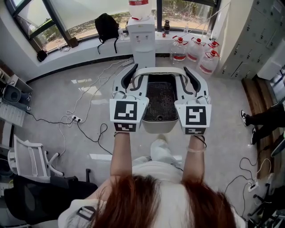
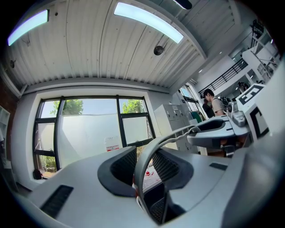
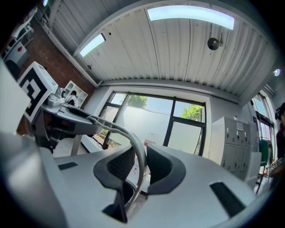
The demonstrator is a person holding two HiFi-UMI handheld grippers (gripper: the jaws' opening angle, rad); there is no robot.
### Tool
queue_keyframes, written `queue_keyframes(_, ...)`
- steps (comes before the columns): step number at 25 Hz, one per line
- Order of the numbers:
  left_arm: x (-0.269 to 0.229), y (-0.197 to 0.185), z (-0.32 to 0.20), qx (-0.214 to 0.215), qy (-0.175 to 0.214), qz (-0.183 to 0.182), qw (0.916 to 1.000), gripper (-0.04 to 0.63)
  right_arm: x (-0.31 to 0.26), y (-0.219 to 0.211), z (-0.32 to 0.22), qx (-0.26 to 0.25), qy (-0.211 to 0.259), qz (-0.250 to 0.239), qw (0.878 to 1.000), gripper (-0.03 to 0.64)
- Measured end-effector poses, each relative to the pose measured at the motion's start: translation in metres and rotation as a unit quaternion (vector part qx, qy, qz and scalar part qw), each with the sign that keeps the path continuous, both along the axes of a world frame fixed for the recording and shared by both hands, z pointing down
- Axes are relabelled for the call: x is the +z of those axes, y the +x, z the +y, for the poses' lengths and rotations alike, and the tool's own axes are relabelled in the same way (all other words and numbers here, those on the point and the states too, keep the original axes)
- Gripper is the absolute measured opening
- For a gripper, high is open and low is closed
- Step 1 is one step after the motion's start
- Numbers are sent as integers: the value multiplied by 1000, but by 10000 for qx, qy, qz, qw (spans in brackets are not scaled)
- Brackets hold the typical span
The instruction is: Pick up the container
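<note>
Container [image 1: 159,126]: hanging off the floor between both grippers, its pale rim running through each pair of jaws.
Left gripper [image 1: 129,76]: pinching the rim's left side, jaws narrow.
Right gripper [image 1: 192,79]: pinching the right side likewise.
Floor [image 1: 67,93]: lying well below the grippers, grey and glossy.
Room: water dispenser [image 1: 143,31], water bottles [image 1: 192,50] and window [image 1: 82,13] standing beyond the gripper tips.

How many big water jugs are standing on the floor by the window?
4 jugs, clustered right of the water dispenser: one nearest it, one beside that, one at the front right, one behind it. Others may be hidden behind them.
</note>
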State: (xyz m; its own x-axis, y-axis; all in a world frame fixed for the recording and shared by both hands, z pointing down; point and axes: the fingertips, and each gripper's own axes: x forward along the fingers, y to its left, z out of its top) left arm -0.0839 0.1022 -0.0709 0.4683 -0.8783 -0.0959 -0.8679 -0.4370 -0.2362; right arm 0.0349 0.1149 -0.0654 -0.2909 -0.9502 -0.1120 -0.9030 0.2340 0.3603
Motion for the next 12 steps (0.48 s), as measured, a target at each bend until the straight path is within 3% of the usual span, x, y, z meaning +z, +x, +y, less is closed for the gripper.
queue_keyframes(12,5,10,-4,47,-46,-57,10000,113,6,9,-3,22,-57,-32,10000,92)
